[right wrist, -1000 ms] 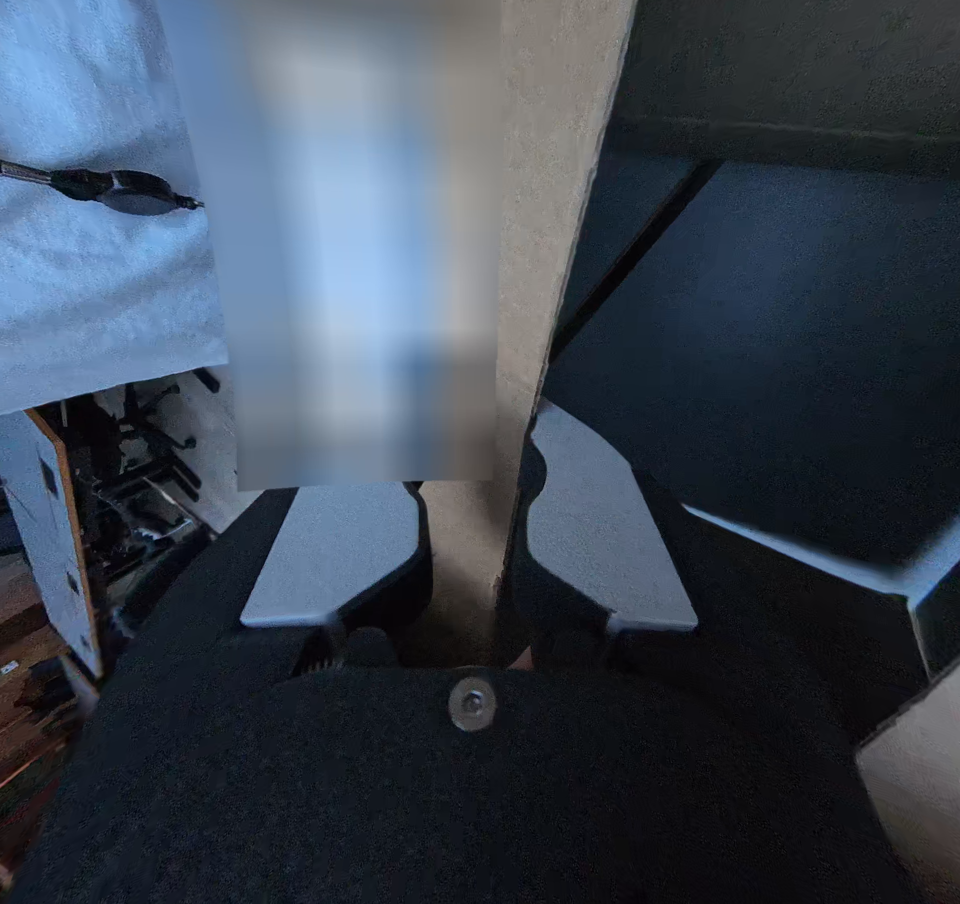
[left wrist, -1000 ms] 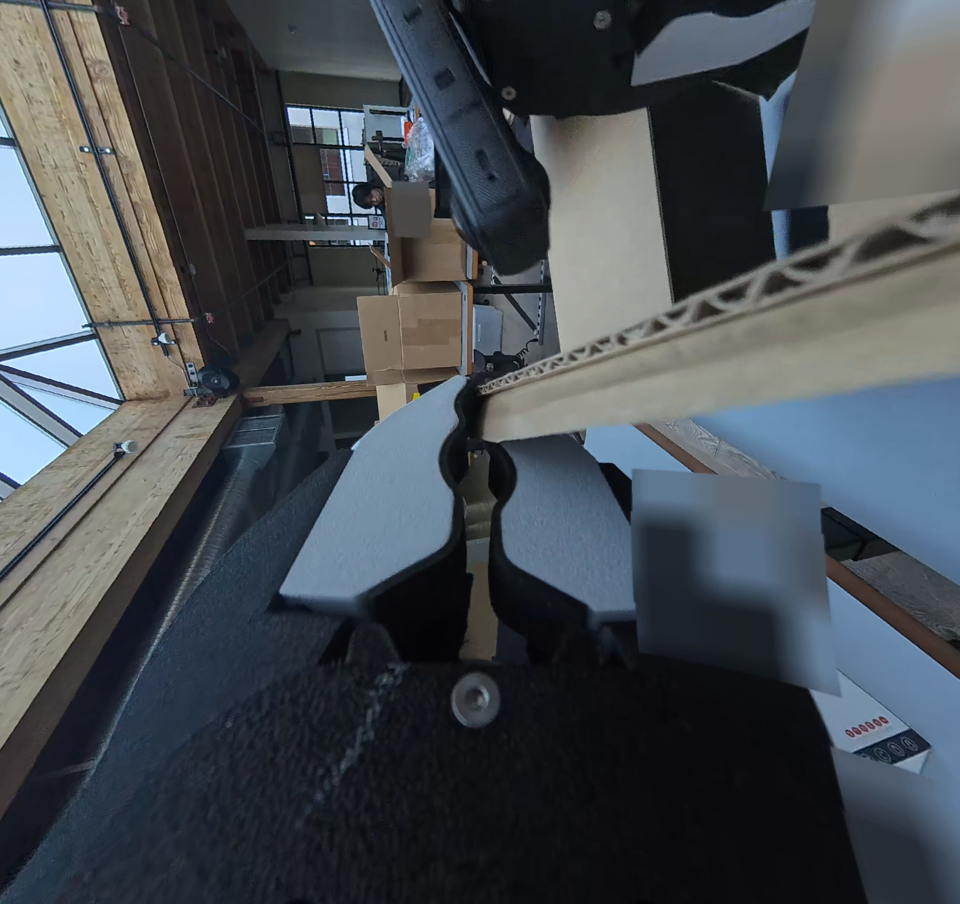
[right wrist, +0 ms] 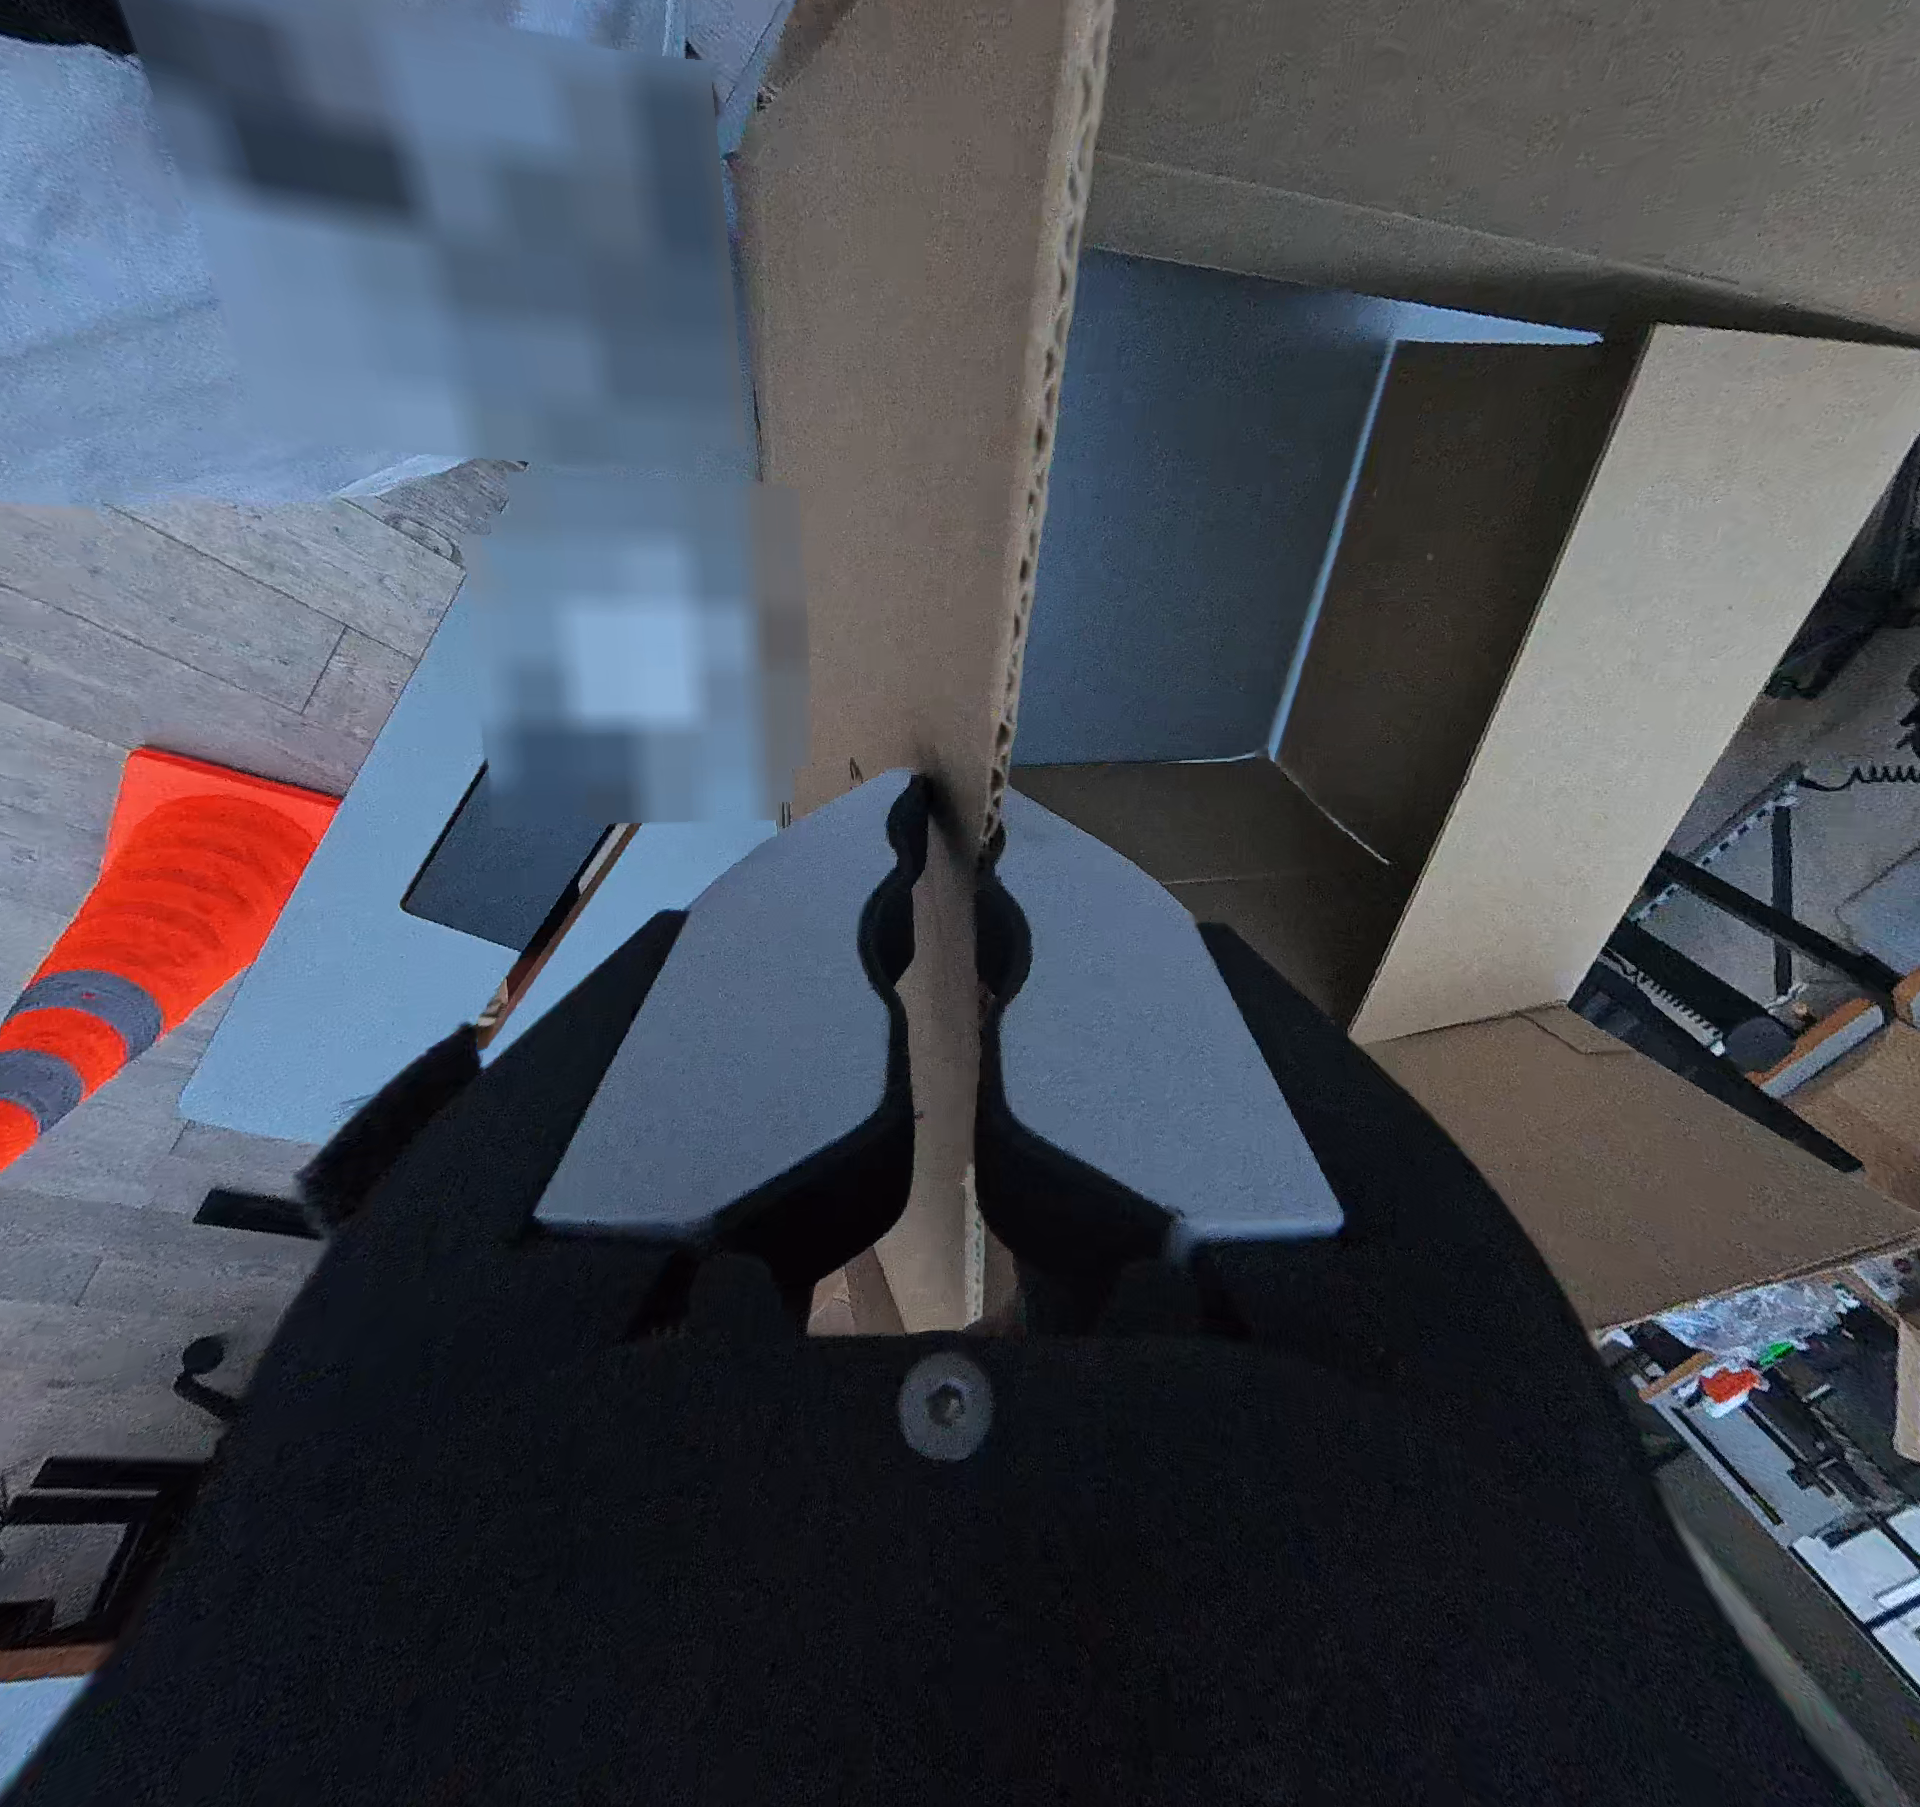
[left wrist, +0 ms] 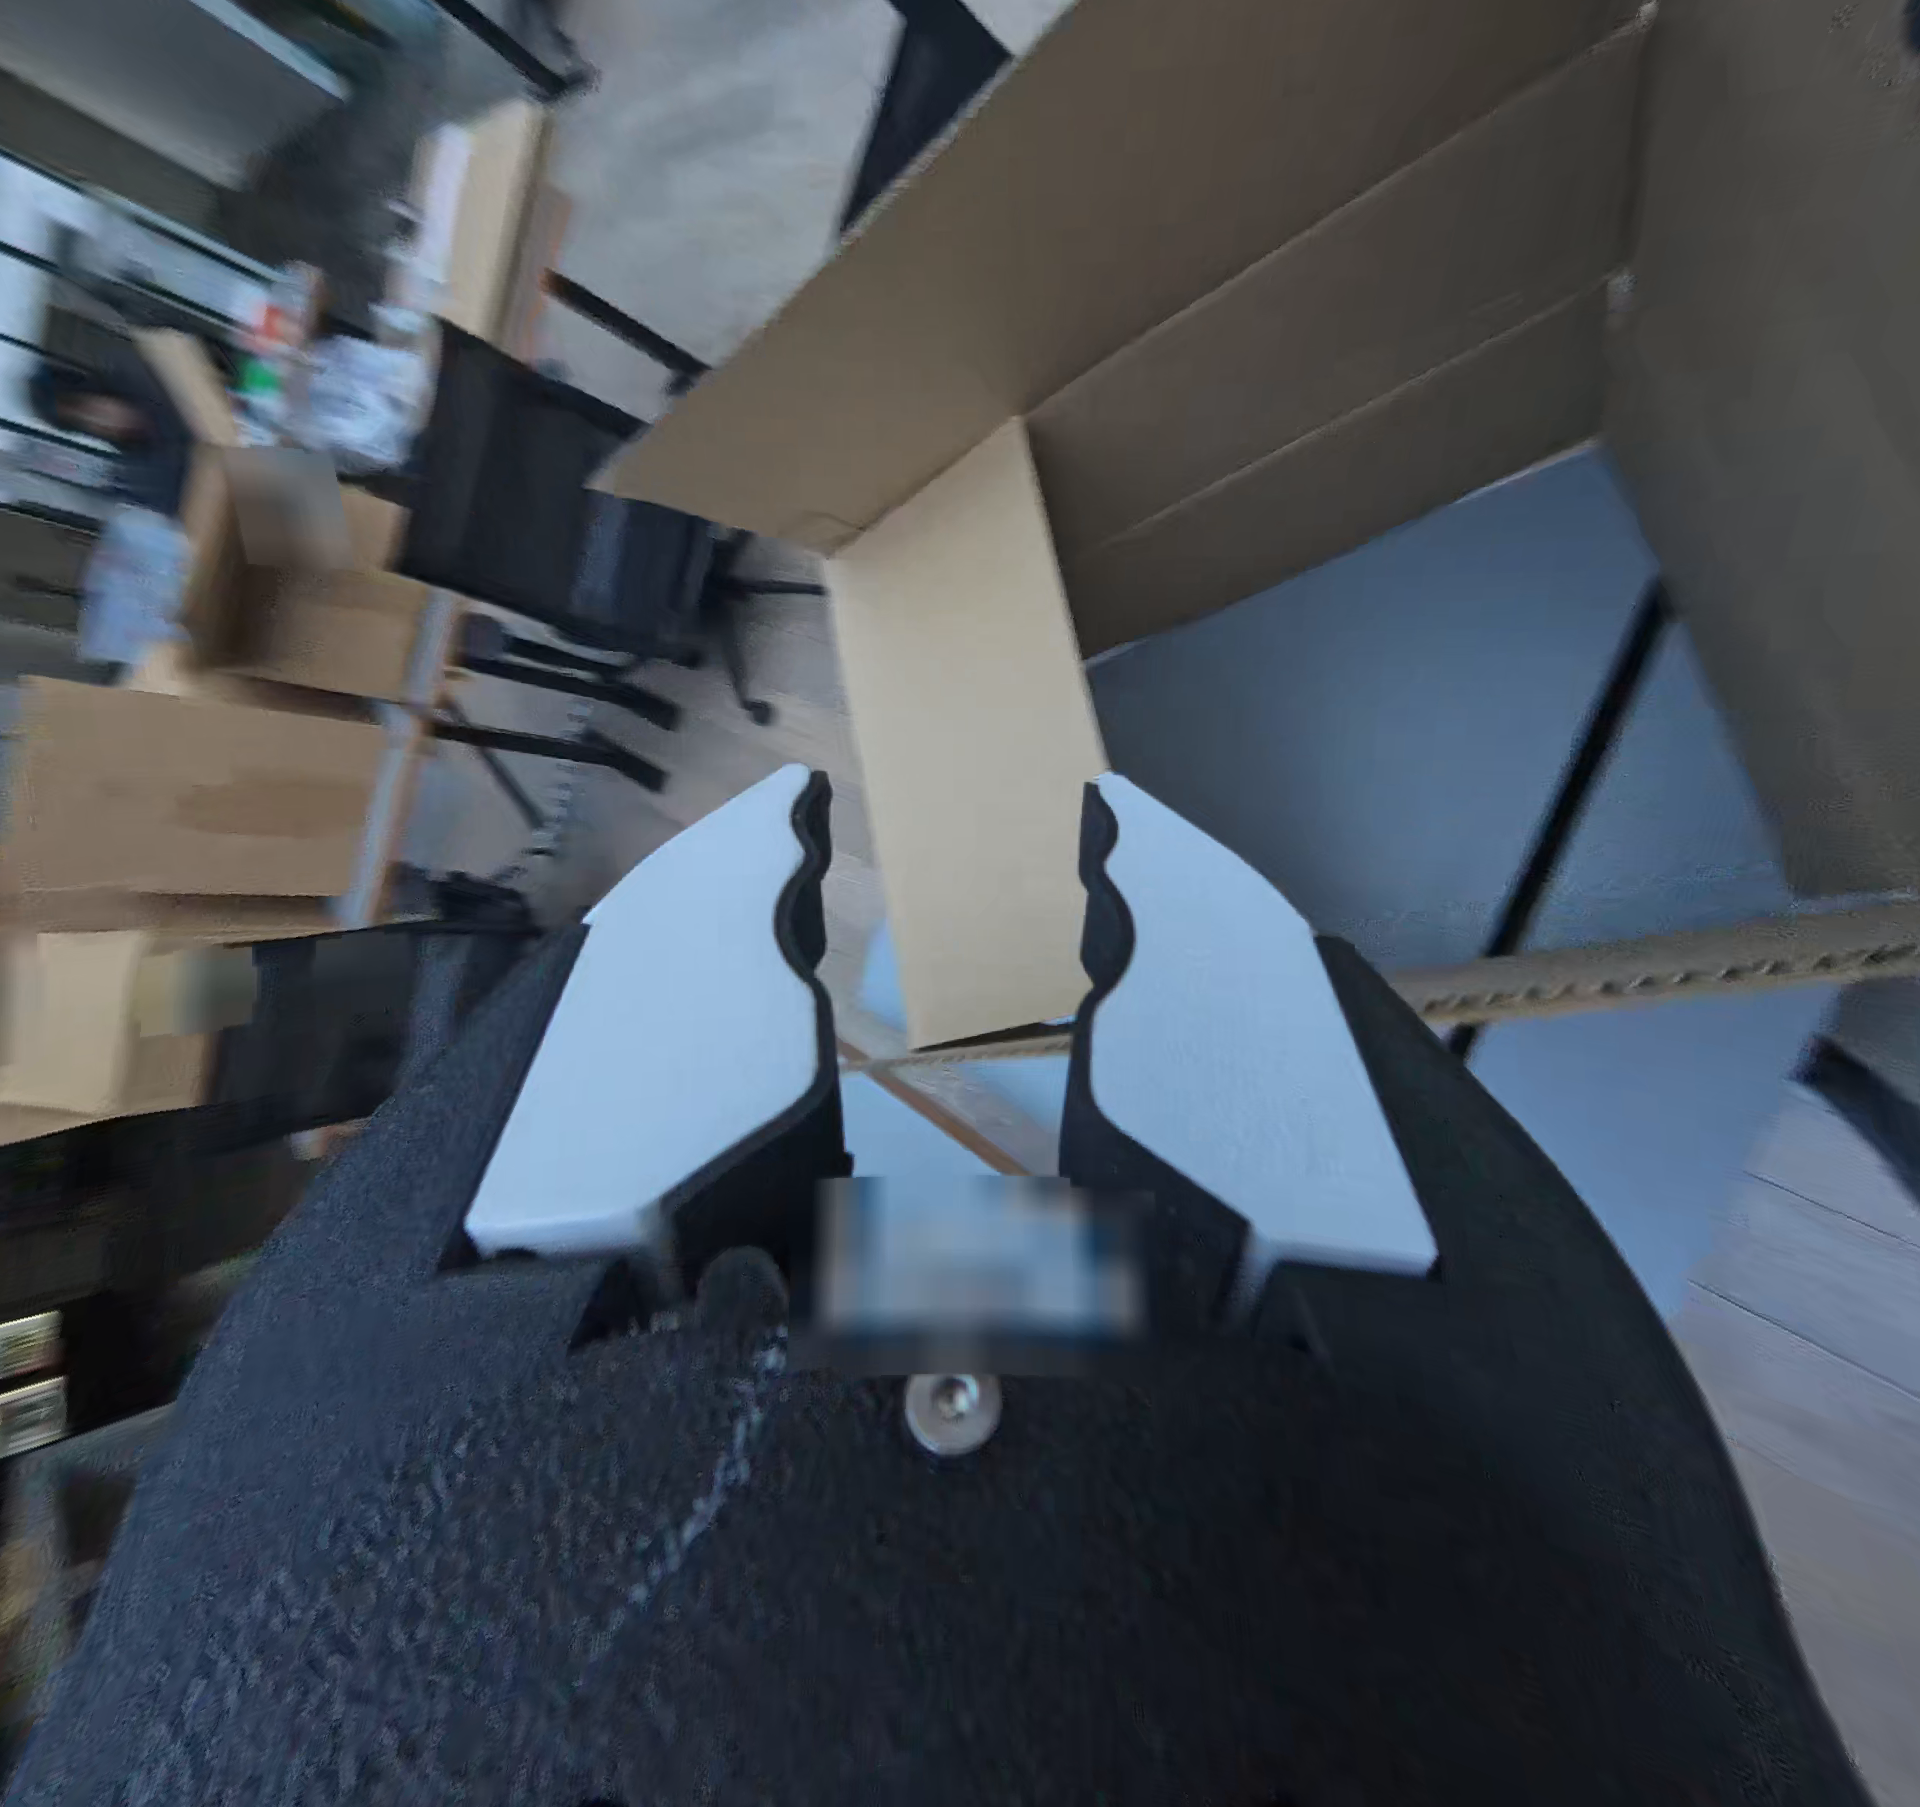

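Blurred office behind, left gripper (left wrist: 956,801) released cardboard box (left wrist: 1299,323)

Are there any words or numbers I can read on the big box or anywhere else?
No, none can be read.
The cardboard box pinched in the right gripper is plain brown, with no print showing.
The orange cone has only grey bands.
The clutter on the far benches is too small to read, and the left wrist view is too blurred.
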A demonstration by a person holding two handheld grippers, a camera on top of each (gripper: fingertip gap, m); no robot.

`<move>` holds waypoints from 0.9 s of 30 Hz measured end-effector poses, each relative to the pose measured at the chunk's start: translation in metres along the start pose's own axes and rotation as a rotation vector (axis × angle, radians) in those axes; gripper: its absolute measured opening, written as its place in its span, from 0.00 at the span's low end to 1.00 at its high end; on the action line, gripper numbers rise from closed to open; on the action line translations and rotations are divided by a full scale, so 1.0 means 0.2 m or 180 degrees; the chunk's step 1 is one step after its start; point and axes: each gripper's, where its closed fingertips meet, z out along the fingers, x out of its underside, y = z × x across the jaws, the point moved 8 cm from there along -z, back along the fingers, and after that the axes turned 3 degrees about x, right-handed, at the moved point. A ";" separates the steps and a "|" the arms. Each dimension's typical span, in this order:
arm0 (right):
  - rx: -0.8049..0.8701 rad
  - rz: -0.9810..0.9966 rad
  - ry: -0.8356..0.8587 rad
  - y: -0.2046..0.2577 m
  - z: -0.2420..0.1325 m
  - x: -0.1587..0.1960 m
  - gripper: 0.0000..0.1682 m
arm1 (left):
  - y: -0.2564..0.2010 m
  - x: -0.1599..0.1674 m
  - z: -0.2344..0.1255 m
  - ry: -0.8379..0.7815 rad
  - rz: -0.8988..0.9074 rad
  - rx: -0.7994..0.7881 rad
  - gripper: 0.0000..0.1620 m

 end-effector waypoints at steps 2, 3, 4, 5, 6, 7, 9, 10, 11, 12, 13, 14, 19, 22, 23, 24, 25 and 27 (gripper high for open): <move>0.0139 0.0045 0.0006 0.01 0.00 -0.01 0.04 | -0.02 -0.08 0.31 0.0503 -0.0247 0.0736 0.40; 0.0183 0.0069 0.0010 0.02 0.00 -0.02 0.04 | -0.06 -0.07 0.50 0.0911 -0.0176 0.0931 0.44; 0.0232 0.0086 0.0016 0.03 -0.01 -0.03 0.04 | -0.09 -0.01 0.70 0.1435 0.0062 0.0908 0.51; 0.0276 0.0114 0.0015 0.04 -0.01 -0.03 0.04 | -0.11 0.08 0.88 0.1994 0.0479 0.0697 0.58; 0.0329 0.0147 -0.0002 0.05 -0.01 -0.04 0.04 | -0.11 0.16 1.03 0.2325 0.0942 0.0385 0.59; 0.0384 0.0184 -0.0030 0.06 -0.01 -0.05 0.04 | -0.13 0.22 1.15 0.2504 0.1241 0.0267 0.58; 0.0454 0.0243 -0.0074 0.08 -0.02 -0.05 0.05 | -0.20 0.26 1.31 0.2468 0.0944 0.0526 0.54; 0.0479 0.0261 -0.0082 0.09 -0.02 -0.05 0.05 | -0.22 0.27 1.36 0.2403 0.0808 0.0583 0.53; 0.0490 0.0288 -0.0086 0.09 -0.02 -0.04 0.05 | -0.22 0.28 1.41 0.2391 0.0792 0.0508 0.53; 0.0505 0.0310 -0.0084 0.10 -0.02 -0.03 0.05 | -0.22 0.29 1.45 0.2410 0.0899 0.0386 0.54; 0.0525 0.0322 -0.0088 0.10 -0.02 -0.03 0.05 | -0.22 0.30 1.48 0.2455 0.1037 0.0304 0.55; 0.0535 0.0337 -0.0091 0.10 -0.02 -0.02 0.05 | -0.23 0.32 1.51 0.2545 0.1131 0.0257 0.55; 0.0587 0.0340 -0.0073 0.11 -0.02 -0.02 0.05 | -0.24 0.41 1.63 0.3007 0.1547 0.0211 0.47; 0.0693 0.0319 -0.0163 0.15 -0.03 -0.04 0.04 | -0.21 0.44 1.66 0.3274 0.1622 0.0326 0.35; 0.0728 0.0325 -0.0149 0.17 -0.03 -0.04 0.03 | -0.18 0.43 1.65 0.3344 0.1832 0.0255 0.29; 0.0769 0.0351 -0.0133 0.18 -0.03 -0.03 0.02 | -0.14 0.42 1.62 0.3335 0.2032 0.0182 0.22; 0.0817 0.0404 -0.0110 0.19 -0.03 -0.01 0.02 | -0.08 0.42 1.59 0.3295 0.2157 0.0126 0.17; 0.0894 0.0565 -0.0063 0.19 -0.03 0.03 0.01 | 0.04 0.40 1.53 0.3247 0.2106 0.0112 0.12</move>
